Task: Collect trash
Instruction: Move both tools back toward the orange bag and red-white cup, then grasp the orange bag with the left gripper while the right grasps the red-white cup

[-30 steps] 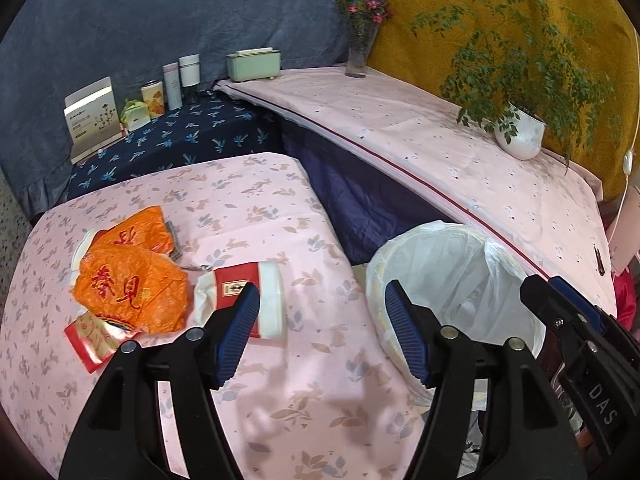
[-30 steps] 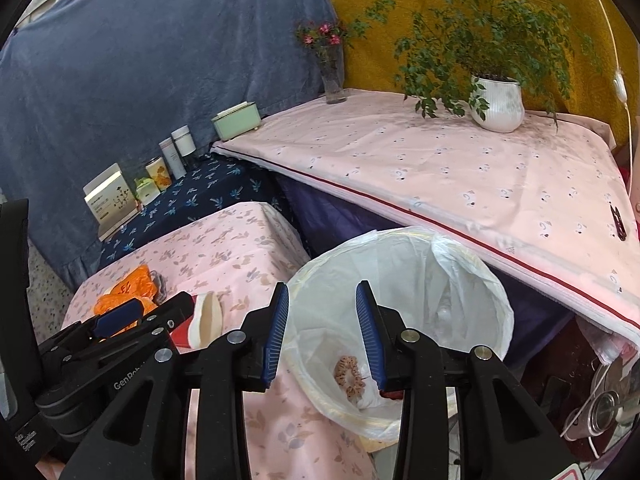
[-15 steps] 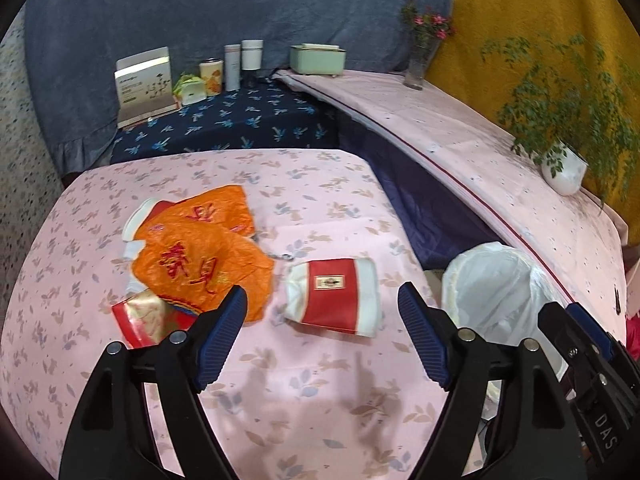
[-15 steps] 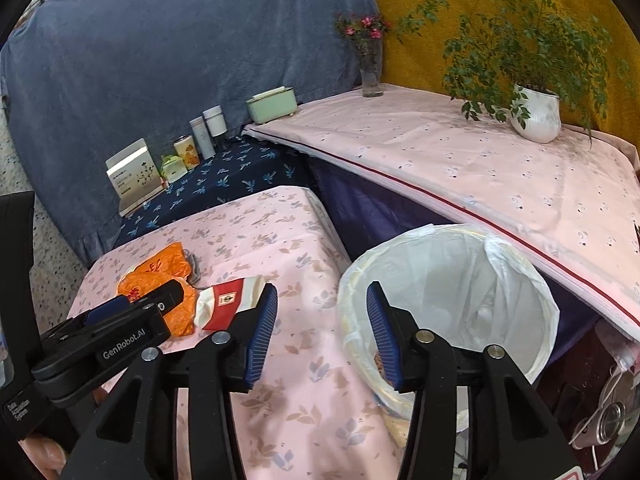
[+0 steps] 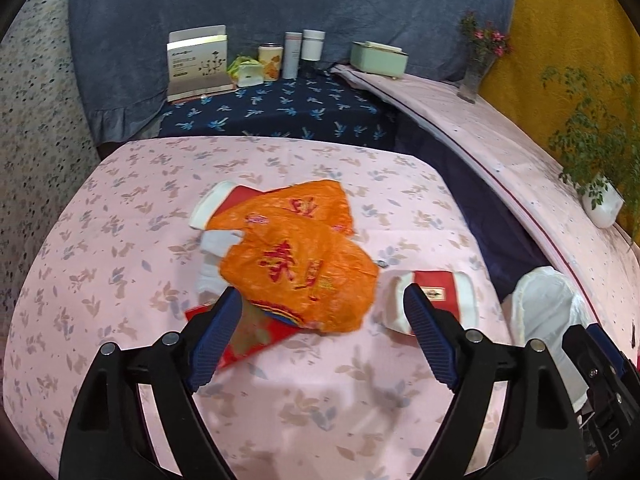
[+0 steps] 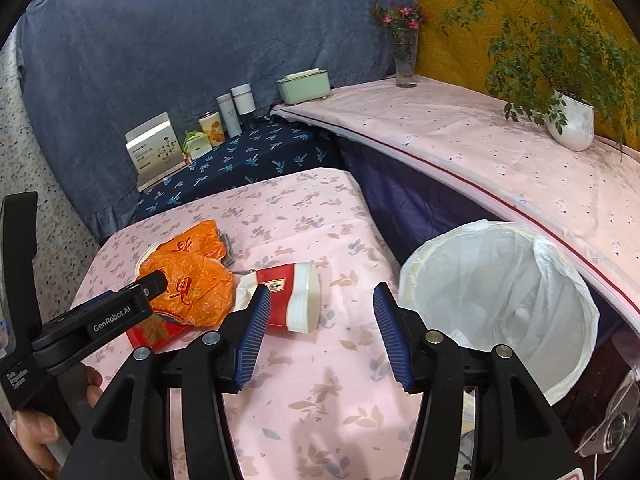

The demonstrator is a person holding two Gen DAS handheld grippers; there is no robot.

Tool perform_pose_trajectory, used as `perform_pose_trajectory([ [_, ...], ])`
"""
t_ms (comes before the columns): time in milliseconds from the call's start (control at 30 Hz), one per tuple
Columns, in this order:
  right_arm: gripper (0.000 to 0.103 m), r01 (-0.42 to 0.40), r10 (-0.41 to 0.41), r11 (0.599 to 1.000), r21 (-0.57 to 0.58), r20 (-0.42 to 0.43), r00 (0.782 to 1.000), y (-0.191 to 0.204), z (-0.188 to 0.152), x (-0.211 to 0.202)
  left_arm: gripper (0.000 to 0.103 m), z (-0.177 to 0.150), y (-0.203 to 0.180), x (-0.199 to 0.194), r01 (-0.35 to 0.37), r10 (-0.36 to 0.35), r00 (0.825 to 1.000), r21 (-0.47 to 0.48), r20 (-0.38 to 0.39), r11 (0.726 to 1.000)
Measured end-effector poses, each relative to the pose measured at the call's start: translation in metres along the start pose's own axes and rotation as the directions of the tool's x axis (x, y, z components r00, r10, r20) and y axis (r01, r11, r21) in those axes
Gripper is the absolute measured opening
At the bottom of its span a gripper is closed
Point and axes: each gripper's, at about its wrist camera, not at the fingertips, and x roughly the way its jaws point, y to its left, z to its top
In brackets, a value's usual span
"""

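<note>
An orange plastic bag (image 5: 300, 264) lies crumpled on the bench (image 5: 120, 240), which wears a pink flowered cloth. The bag rests over a red wrapper (image 5: 244, 340) and partly covers a red-and-white paper cup (image 5: 212, 204) behind it. A second red-and-white cup (image 6: 294, 300) lies on its side just beside the bag, toward the white-lined bin (image 6: 500, 300) that stands next to the bench's edge. The left gripper (image 5: 322, 334) hangs above the bag, its jaws opening with nothing gripped. The right gripper (image 6: 320, 334) hangs near the toppled cup, its jaws also opening and empty. A potted plant (image 6: 572, 120) stands on the raised pink surface beyond.
</note>
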Motion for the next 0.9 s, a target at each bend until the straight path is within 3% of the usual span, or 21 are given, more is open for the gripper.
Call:
perform_pose_trajectory([
  [333, 0.053, -0.034, 0.032, 0.998, -0.044, -0.055, 0.998, 0.035, 0.002, 0.037, 0.079, 0.01, 0.034, 0.031, -0.043, 0.043, 0.998, -0.017, -0.039, 0.999],
  [567, 0.053, -0.045, 0.04, 0.997, -0.057, -0.085, 0.996, 0.049, 0.006, 0.062, 0.076, 0.016, 0.036, 0.055, -0.014, 0.015, 0.997, 0.021, -0.078, 1.0],
  [700, 0.053, -0.039, 0.033, 0.998, -0.054, -0.111, 0.993, 0.051, 0.005, 0.076, 0.062, 0.016, 0.031, 0.065, 0.01, -0.005, 0.995, 0.053, -0.098, 0.999],
  [833, 0.053, -0.031, 0.024, 0.998, -0.056, -0.128, 0.991, 0.05, 0.002, 0.085, 0.033, 0.015, 0.028, 0.072, 0.032, -0.022, 0.992, 0.075, -0.121, 0.997],
  [900, 0.053, -0.024, 0.016, 0.998, -0.056, -0.134, 0.991, 0.047, 0.0, 0.088, 0.032, 0.014, 0.029, 0.071, 0.045, -0.036, 0.992, 0.071, -0.121, 0.996],
])
